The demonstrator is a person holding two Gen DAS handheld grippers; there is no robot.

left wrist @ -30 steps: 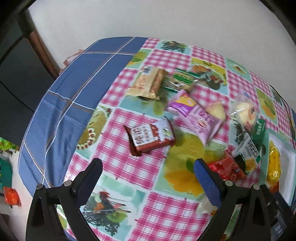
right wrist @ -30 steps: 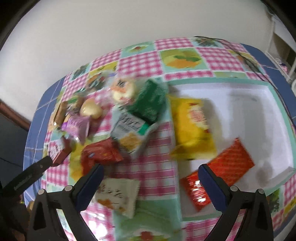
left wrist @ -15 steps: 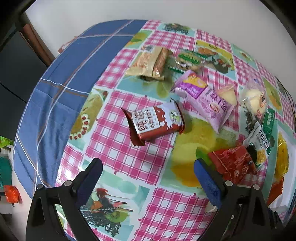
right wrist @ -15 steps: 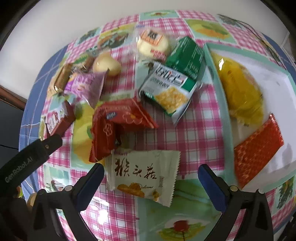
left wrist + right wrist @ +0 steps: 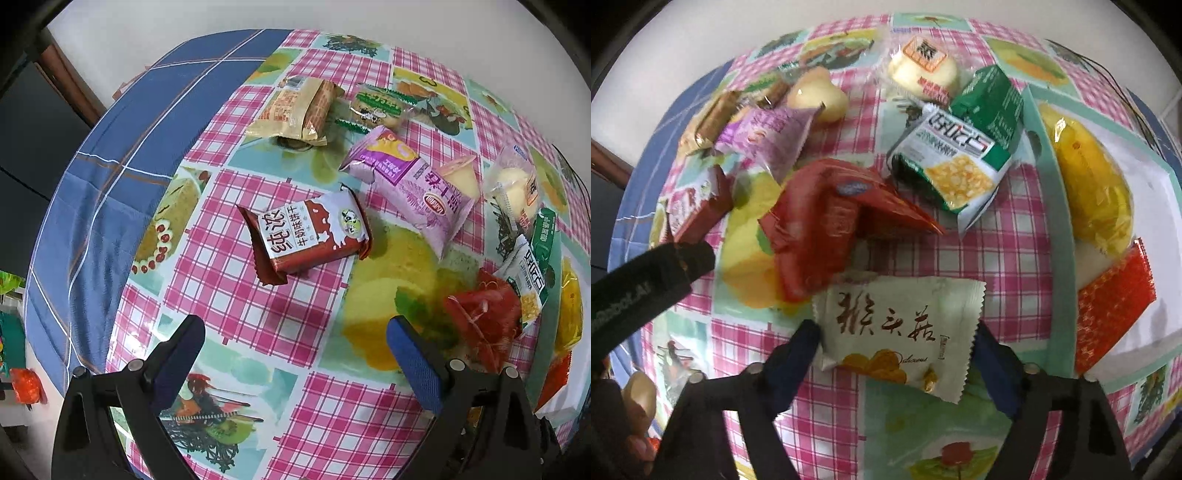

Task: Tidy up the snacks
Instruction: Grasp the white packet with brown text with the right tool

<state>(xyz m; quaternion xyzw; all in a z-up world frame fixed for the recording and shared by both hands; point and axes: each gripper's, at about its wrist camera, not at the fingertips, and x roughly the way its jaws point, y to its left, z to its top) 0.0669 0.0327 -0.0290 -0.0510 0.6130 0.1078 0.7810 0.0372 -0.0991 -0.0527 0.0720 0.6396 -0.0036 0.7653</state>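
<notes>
Table under a pink-check fruit-print cloth (image 5: 229, 295), blue cloth beyond. Right gripper (image 5: 897, 347): fingers have just been closing, one at each side edge of the cream packet (image 5: 901, 325), touching it. Red packet (image 5: 827, 229) at 11 o'clock; green-white packet (image 5: 956, 162) at 12; tray (image 5: 1145, 177) with yellow bag (image 5: 1089, 177) at 2. Left gripper (image 5: 295, 347): fingers apart, empty, above bare cloth; brown biscuit pack (image 5: 306, 236) at 12.

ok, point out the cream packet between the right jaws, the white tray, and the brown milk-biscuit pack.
cream packet (image 5: 897, 332): right wrist view, printed front.
white tray (image 5: 1145, 177): right wrist view, bare floor.
brown milk-biscuit pack (image 5: 306, 236): left wrist view, label.
</notes>
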